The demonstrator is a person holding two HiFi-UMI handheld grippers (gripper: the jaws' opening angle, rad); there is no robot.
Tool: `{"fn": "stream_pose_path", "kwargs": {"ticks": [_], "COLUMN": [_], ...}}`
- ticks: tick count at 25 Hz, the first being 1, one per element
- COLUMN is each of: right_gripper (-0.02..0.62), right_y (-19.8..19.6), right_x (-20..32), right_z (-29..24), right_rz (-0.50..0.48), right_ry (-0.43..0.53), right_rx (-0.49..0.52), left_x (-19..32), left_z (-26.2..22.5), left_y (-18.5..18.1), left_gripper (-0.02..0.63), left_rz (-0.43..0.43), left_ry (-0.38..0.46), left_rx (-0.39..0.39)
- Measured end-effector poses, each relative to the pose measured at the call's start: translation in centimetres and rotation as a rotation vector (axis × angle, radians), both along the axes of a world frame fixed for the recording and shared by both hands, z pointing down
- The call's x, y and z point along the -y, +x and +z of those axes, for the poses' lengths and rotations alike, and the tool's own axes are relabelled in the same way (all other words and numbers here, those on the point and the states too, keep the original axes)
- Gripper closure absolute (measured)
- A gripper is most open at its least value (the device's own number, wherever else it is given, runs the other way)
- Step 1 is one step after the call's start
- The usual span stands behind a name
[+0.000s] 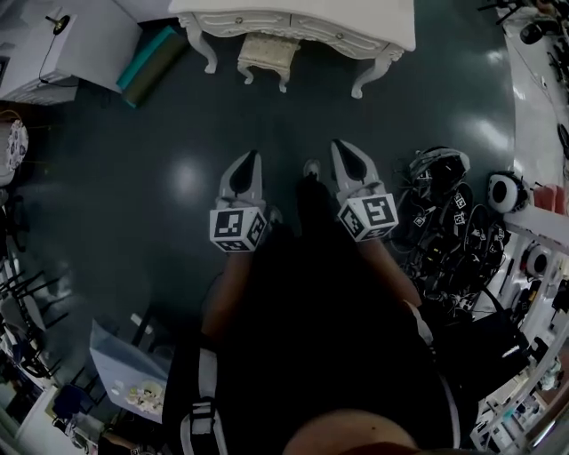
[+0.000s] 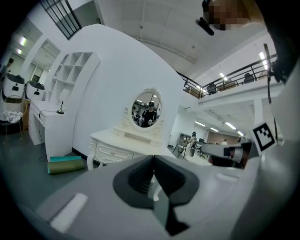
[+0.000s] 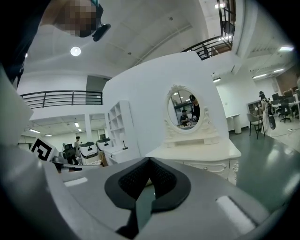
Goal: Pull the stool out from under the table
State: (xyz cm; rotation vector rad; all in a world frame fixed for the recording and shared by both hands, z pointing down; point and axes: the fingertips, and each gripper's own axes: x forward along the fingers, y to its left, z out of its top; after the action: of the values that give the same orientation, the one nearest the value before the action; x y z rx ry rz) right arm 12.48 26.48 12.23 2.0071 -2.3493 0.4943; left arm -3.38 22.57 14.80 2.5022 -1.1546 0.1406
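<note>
The cream stool (image 1: 267, 55) stands tucked under the white dressing table (image 1: 384, 27) at the far end of the dark floor. Both grippers hang well short of it, side by side in front of the person's body. My left gripper (image 1: 252, 157) has its jaws together with nothing held. The right gripper (image 1: 340, 146) is likewise shut and empty. In the left gripper view my left gripper (image 2: 153, 161) points at the dressing table (image 2: 117, 145) with its oval mirror (image 2: 147, 110). Seen from my right gripper (image 3: 149, 161), the same table (image 3: 197, 152) lies straight ahead; the jaws hide the stool.
A teal rolled mat (image 1: 151, 62) lies on the floor left of the table, beside a white cabinet (image 1: 62, 35). A heap of cables and headsets (image 1: 444, 222) crowds the right, along a white bench (image 1: 542, 107). A pale bag (image 1: 124, 369) sits at the near left.
</note>
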Motion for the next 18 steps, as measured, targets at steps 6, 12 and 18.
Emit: {"fn": "stream_pose_path", "kwargs": {"ticks": [6, 12, 18], "right_gripper": [0.597, 0.597, 0.597], "right_y": [3.9, 6.1, 5.8], "right_x": [7.2, 14.8, 20.4], "right_z": [2.1, 4.7, 7.7], "right_rz": [-0.086, -0.165, -0.182], "right_ry": [-0.030, -0.028, -0.046], "right_rx": [-0.014, -0.018, 0.003], "left_x": [6.7, 13.8, 19.0], "left_z": [2.7, 6.4, 11.6], "left_y": [4.0, 6.7, 6.8], "left_gripper": [0.597, 0.597, 0.597], "left_rz": [-0.070, -0.156, -0.215], "left_ry": [-0.051, -0.114, -0.196], "left_rx": [0.013, -0.025, -0.131]}}
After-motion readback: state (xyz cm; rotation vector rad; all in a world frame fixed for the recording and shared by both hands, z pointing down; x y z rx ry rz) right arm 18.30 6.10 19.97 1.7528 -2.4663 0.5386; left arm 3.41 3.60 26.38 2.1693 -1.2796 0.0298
